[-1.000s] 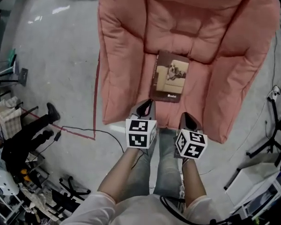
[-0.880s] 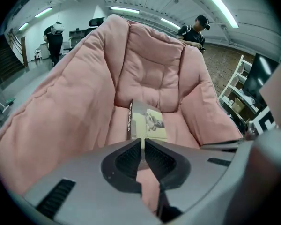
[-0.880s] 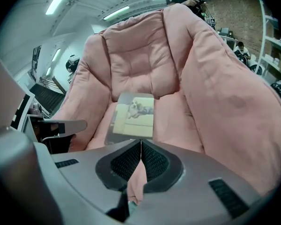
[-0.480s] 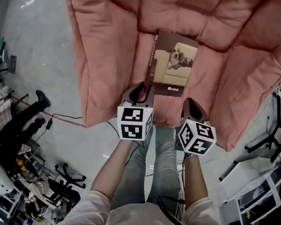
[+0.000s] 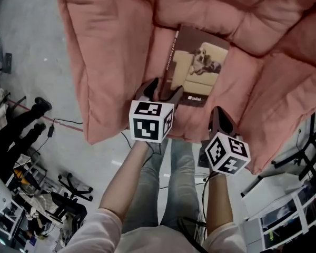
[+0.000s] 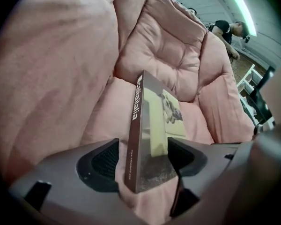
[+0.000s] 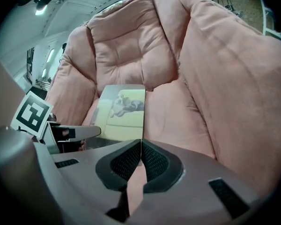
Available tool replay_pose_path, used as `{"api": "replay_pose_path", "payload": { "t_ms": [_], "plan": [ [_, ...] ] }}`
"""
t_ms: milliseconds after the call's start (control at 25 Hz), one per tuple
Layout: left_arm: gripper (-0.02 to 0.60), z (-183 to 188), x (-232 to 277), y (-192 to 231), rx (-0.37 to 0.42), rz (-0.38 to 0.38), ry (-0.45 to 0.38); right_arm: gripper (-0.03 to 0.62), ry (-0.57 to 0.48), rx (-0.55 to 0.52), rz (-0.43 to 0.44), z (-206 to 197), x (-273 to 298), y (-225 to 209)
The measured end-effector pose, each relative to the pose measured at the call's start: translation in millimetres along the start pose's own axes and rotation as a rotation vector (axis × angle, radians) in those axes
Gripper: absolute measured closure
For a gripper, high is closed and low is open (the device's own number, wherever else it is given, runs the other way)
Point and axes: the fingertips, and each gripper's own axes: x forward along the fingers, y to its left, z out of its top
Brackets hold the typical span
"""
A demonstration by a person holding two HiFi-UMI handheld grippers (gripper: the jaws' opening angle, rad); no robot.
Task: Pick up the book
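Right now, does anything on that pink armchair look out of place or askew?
Only the book: it lies cover up on the seat of the pink armchair, turned a little askew to the cushion's front edge. No damage or spill shows.

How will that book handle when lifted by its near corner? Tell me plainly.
The book looks thin and soft-covered, so lifted by one corner it will probably sag. Its cover shows a sheen and may slip in a pinch. The padded pink cushion under it will likely give, so a push may sink it.
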Motion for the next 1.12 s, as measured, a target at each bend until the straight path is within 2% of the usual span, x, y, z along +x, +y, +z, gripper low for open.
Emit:
{"api": "replay_pose_path", "payload": {
  "t_ms": [120,320,440,560,720,880,1040,1120],
  "plan": [
    [0.242,-0.5,6.5,-1.3,-0.012,-0.014,0.032,0.565,0.006,-0.002,0.013,1.7,-0.4,0.4],
    [0.241,-2.4,16.3,-5.1,0.028,-0.034,0.097,0.565,0.011,0.002,0.024,2.5,-0.4,0.7],
    [0.282,-0.9,11.5,-2.3,0.047,-0.061,0.13,0.565,0.009,0.006,0.029,0.6,0.7,7.7],
    [0.303,-1.0,6.5,-9.3,0.087,-0.056,0.14,0.565,0.006,0.018,0.027,-1.0,-2.6,6.5],
    [0.375,2.0,-6.5,-37.6,0.072,-0.094,0.132,0.565,-0.008,0.037,0.023,2.5,-14.9,-3.6],
    [0.38,2.4,-11.9,-62.4,0.134,-0.083,0.144,0.564,-0.028,0.055,0.005,8.3,-28.6,-13.7],
    [0.392,4.8,-14.6,-73.0,0.14,-0.111,0.151,0.565,-0.041,0.072,-0.01,8.1,-34.7,-16.6],
    [0.403,2.0,-15.4,-82.3,0.15,-0.138,0.187,0.565,-0.047,0.08,-0.016,8.4,-37.5,-17.5]
  ]
}}
